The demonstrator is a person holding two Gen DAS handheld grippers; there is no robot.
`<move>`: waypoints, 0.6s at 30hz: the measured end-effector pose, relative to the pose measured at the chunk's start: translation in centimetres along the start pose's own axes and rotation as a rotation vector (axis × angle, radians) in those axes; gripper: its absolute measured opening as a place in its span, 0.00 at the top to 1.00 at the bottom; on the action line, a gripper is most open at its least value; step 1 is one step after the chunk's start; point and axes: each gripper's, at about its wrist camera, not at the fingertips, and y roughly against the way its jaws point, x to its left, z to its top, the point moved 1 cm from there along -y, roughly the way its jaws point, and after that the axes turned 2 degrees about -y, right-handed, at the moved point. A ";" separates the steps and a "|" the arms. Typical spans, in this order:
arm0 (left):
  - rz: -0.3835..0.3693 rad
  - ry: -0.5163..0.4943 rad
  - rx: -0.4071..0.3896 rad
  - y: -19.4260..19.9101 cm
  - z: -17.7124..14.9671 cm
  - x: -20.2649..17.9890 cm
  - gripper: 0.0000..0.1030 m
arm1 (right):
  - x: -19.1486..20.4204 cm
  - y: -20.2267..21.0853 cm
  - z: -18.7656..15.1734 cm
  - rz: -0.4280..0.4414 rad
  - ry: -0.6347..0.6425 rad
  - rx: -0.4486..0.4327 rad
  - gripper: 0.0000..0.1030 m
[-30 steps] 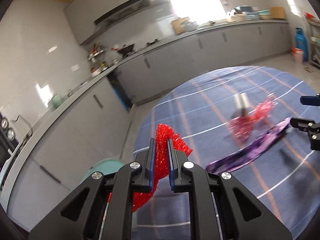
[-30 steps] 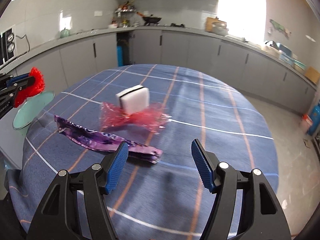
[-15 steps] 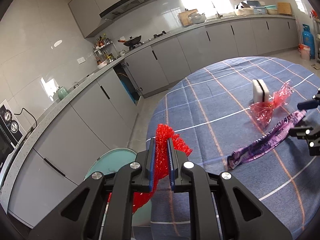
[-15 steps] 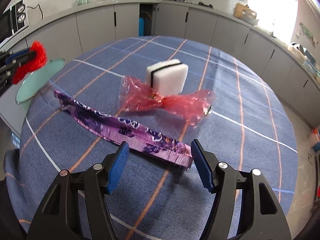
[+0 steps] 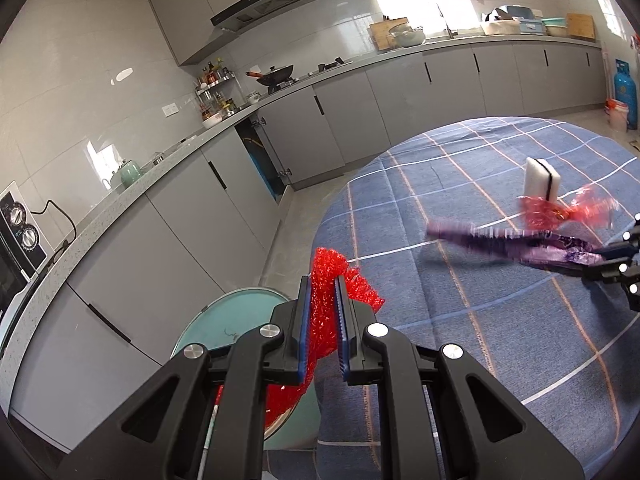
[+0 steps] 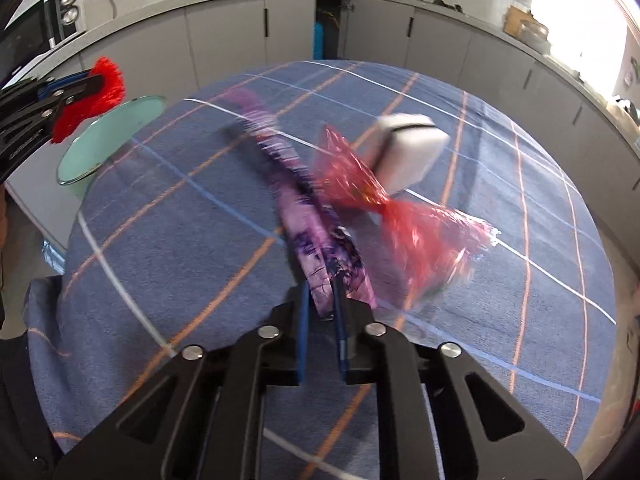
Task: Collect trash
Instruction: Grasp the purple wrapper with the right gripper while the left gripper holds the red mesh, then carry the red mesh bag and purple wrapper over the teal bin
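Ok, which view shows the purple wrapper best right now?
The right wrist view: the purple wrapper runs up mid-frame from the right tool, which is shut on its near end. The left wrist view shows it smaller, blurred and side-on near the frame's right edge.

glossy purple foil wrapper (image 6: 308,236), crinkly red cellophane (image 6: 424,236), matt woven tablecloth (image 6: 168,248)

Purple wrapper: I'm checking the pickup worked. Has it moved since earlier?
Yes. The purple wrapper, clamped by the right gripper, has swung from beside the sponge toward the green bin.
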 end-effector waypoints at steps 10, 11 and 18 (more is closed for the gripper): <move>0.075 0.004 -0.027 0.8 0.3 1.7 0.88 | 3.3 3.4 1.2 0.055 0.039 -0.152 0.92; 0.085 0.004 -0.029 0.9 0.4 1.8 0.88 | 3.5 3.6 1.5 0.057 0.036 -0.163 0.92; 0.170 0.035 0.004 0.6 0.1 3.8 0.88 | 5.5 3.8 3.3 0.080 0.028 -0.202 0.92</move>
